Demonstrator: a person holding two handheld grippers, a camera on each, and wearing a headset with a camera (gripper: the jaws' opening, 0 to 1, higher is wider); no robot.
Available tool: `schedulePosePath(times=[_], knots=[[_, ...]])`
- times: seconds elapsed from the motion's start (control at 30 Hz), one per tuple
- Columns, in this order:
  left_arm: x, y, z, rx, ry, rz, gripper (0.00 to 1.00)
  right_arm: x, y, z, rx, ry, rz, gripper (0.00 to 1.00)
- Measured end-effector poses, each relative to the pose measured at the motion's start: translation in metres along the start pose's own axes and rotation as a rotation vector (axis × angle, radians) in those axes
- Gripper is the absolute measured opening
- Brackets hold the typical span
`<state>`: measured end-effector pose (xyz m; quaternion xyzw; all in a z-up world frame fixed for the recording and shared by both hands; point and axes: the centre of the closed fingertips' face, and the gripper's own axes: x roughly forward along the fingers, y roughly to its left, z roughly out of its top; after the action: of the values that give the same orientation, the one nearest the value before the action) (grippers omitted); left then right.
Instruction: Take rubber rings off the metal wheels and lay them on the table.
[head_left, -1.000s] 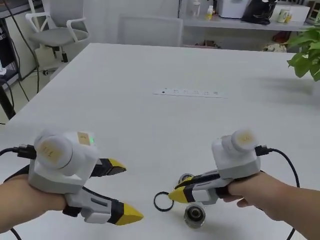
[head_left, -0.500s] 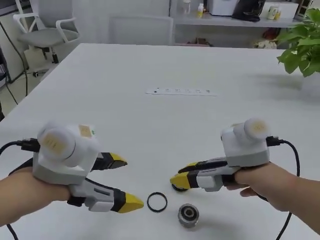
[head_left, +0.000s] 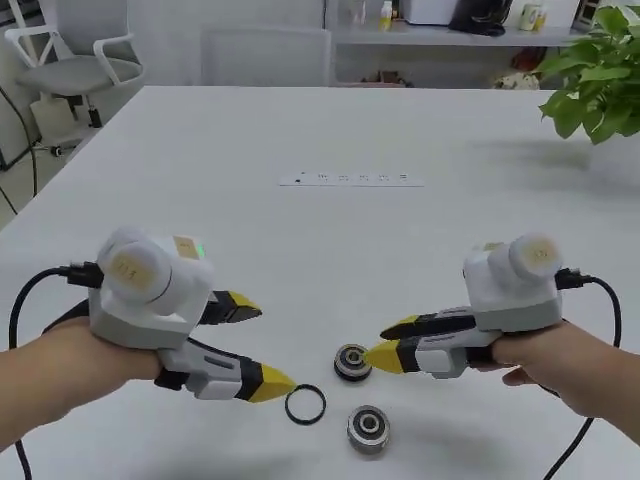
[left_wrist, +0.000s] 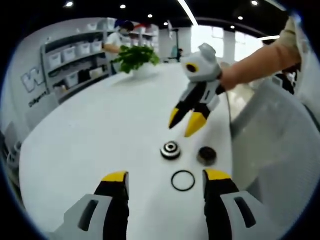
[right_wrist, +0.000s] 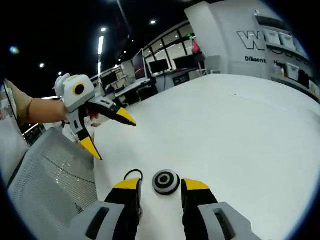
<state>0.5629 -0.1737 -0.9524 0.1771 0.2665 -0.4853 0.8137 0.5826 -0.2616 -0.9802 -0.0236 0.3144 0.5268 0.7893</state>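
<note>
A loose black rubber ring (head_left: 305, 404) lies flat on the white table (head_left: 330, 250). Just right of it sit two metal wheels: one with a dark rim (head_left: 352, 361), and a greyer one (head_left: 368, 427) nearer me. My left gripper (head_left: 262, 347) is open, its lower tip just left of the ring. My right gripper (head_left: 385, 342) is open, its tips beside the dark-rimmed wheel. In the left gripper view the ring (left_wrist: 183, 180) lies ahead of the open jaws, both wheels (left_wrist: 170, 150) (left_wrist: 207, 155) beyond. The right gripper view has one wheel (right_wrist: 165, 181) ahead of its jaws.
A flat white power strip (head_left: 350, 180) lies mid-table. A green plant (head_left: 595, 70) stands at the far right corner. Office chairs (head_left: 70, 65) and a shelf stand beyond the table's far edge. A mesh chair back (right_wrist: 55, 180) is close to the near edge.
My right gripper has drawn back to the right, away from the ring, uncovering the dark-rimmed wheel. My left gripper's lower tip has come closer to the ring. The head camera has shifted.
</note>
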Motion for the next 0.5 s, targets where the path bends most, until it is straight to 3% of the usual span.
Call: schedulePosePath(times=[0.5], knots=[[0.030,0.004,0.004,0.012,0.001,-0.013,0.54,0.009,-0.004,-0.019,-0.062,0.035,-0.014,0.30]])
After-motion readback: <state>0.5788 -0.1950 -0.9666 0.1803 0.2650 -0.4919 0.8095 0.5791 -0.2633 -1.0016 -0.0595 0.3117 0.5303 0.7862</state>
